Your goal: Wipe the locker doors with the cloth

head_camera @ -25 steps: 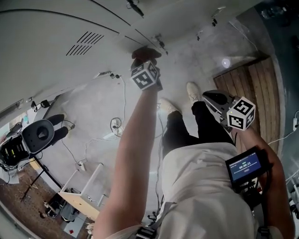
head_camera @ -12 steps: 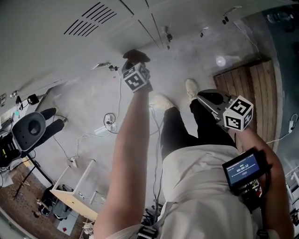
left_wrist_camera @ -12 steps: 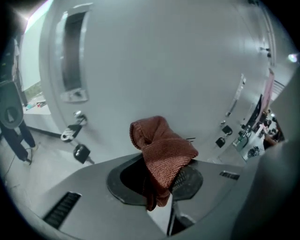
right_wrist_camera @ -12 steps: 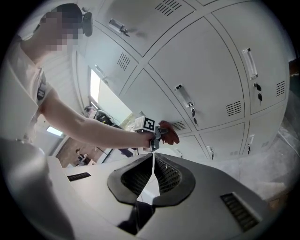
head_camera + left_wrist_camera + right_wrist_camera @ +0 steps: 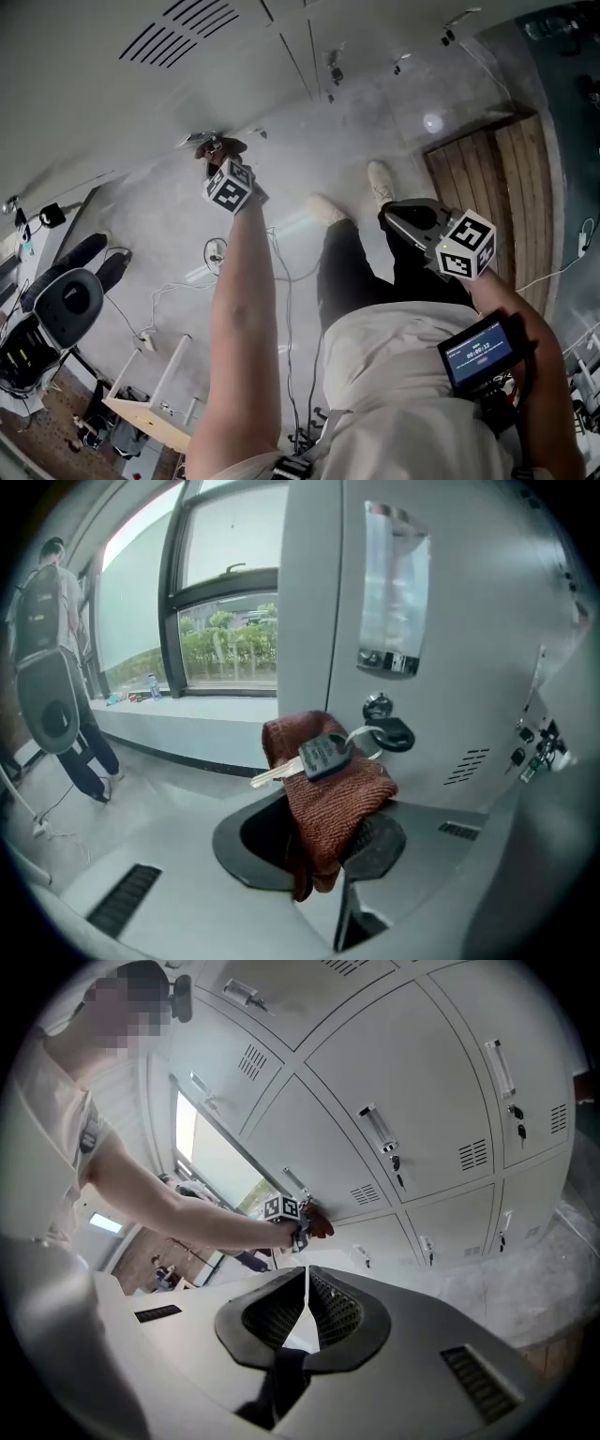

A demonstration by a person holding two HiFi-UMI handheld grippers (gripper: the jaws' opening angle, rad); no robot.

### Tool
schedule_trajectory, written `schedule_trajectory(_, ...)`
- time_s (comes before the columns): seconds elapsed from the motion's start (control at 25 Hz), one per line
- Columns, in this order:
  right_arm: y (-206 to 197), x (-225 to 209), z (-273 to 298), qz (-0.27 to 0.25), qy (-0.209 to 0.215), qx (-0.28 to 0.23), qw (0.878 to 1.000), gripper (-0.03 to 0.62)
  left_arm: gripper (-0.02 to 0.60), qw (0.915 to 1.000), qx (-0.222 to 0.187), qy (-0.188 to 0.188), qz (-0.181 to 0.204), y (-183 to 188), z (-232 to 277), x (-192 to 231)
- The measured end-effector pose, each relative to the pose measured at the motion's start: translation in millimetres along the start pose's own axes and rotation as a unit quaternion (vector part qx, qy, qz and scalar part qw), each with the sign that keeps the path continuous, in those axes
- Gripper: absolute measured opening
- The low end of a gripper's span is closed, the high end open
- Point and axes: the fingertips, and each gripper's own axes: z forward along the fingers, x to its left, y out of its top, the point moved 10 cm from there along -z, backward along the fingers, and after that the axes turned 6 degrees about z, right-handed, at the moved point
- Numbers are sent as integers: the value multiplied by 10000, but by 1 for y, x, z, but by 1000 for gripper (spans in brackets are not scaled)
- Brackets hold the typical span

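L gripper [image 5: 326,844] clamped on cloth [image 5: 333,799] at a locker door [image 5: 469,621] lock — wiping prob. mid-way, other doors left; R gripper [image 5: 307,1309] jaws together, empty.

The grey concrete floor [image 5: 159,211] carries the lockers [image 5: 84,103] along its far edge. On it lie loose cables [image 5: 217,253] and a slatted wooden panel [image 5: 492,178] at right. A black chair [image 5: 66,305] and small wooden table [image 5: 141,410] stand at left, and the person's shoes [image 5: 380,180] stand mid-floor.
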Motion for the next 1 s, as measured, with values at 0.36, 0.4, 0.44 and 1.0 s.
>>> schedule_trajectory(0.36, -27, -25, -27, 295, -303, -139, 9990, 20, 77, 9977, 243, -590, -230, -27, 36, -58)
schedule_trajectory(0.4, -30, -28, -30, 324, -351, -142, 9988, 20, 77, 9969, 282, -708, -179, -30, 39, -70)
schedule_trajectory(0.44, -32, -32, -34, 342, -384, -147, 9986, 20, 77, 9962, 320, -791, -185, -32, 42, -81)
schedule_trajectory(1.0, -17, -49, -61, 402, -409, -323, 9978, 20, 77, 9473, 299, -1664, -2720, 0, 6, -177)
